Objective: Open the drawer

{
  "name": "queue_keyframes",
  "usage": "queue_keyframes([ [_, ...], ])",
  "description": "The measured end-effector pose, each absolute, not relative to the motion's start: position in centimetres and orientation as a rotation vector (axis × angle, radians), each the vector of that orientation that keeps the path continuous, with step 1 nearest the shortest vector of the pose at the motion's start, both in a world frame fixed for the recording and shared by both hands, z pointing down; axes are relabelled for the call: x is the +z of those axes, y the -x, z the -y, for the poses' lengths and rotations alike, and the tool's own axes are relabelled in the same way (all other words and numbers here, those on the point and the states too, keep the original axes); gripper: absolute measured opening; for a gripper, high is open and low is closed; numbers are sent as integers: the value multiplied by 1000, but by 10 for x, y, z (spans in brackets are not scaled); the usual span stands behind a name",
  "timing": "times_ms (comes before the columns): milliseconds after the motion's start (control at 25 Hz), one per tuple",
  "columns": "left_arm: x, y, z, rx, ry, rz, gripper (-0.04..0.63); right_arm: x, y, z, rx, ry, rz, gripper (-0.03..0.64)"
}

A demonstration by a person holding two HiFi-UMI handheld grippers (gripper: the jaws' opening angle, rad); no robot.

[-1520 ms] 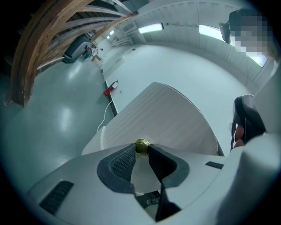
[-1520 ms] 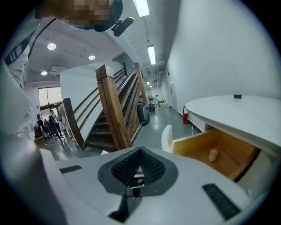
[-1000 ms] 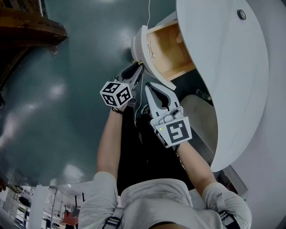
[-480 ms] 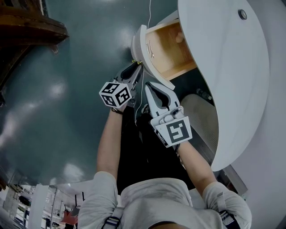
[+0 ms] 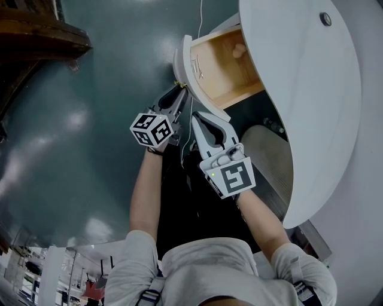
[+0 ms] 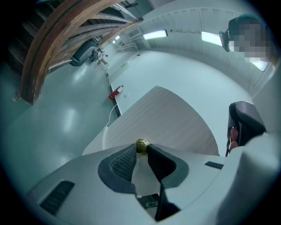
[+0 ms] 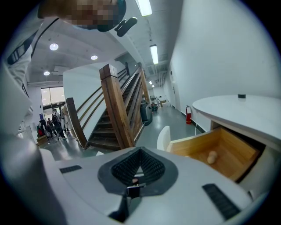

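Note:
A white-fronted drawer [image 5: 184, 63] with a wooden inside [image 5: 230, 72] stands pulled out from the round white desk [image 5: 311, 89]. My left gripper [image 5: 179, 91] holds the small brass knob [image 6: 141, 146] on the ribbed drawer front [image 6: 167, 118]. Its jaws have just been closing, with the knob between their tips and both pads against it. Just below the drawer front, my right gripper [image 5: 197, 117] is shut with nothing in it; its tips meet in the right gripper view [image 7: 139, 152]. A small pale object [image 7: 212, 157] lies inside the drawer.
Dark green glossy floor [image 5: 90, 119] spreads left of the desk. A wooden staircase [image 7: 118, 105] rises beyond it. A beige ribbed panel [image 5: 269, 155] sits under the desk top, to the right of my arms. A thin white cable [image 5: 199, 18] runs over the floor behind the drawer.
My left gripper has drawn back slightly toward me with the knob, and the drawer has slid out a little further. The right gripper has kept its place.

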State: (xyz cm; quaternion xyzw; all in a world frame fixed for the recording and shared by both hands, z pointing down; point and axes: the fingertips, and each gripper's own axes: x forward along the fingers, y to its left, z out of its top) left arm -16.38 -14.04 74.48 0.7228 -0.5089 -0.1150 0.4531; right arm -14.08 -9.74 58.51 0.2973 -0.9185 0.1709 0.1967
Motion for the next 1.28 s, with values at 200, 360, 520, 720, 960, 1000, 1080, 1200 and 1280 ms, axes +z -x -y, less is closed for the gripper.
queue_keyframes([
  [200,746,171,133,-283,-1781,1265,84,586,142,93,479,-829,2572,12],
  [360,743,176,131,-278,-1777,1271,84,582,145,95,481,-831,2573,12],
  [520,740,176,130,-279,-1775,1273,84,578,147,94,478,-829,2579,12],
  [720,741,177,131,-294,-1754,1293,84,577,145,94,478,-830,2578,12],
  [960,739,176,126,-250,-1680,1380,79,569,142,94,485,-848,2589,12],
  [1000,738,176,123,-241,-1670,1388,77,565,141,94,483,-847,2593,13],
  [1080,736,176,116,-227,-1651,1399,74,556,139,93,475,-847,2599,12],
  [1200,726,177,106,-212,-1645,1429,24,548,133,93,462,-856,2602,12],
  [1280,709,176,99,-195,-1666,1458,8,541,125,92,457,-866,2598,12],
])
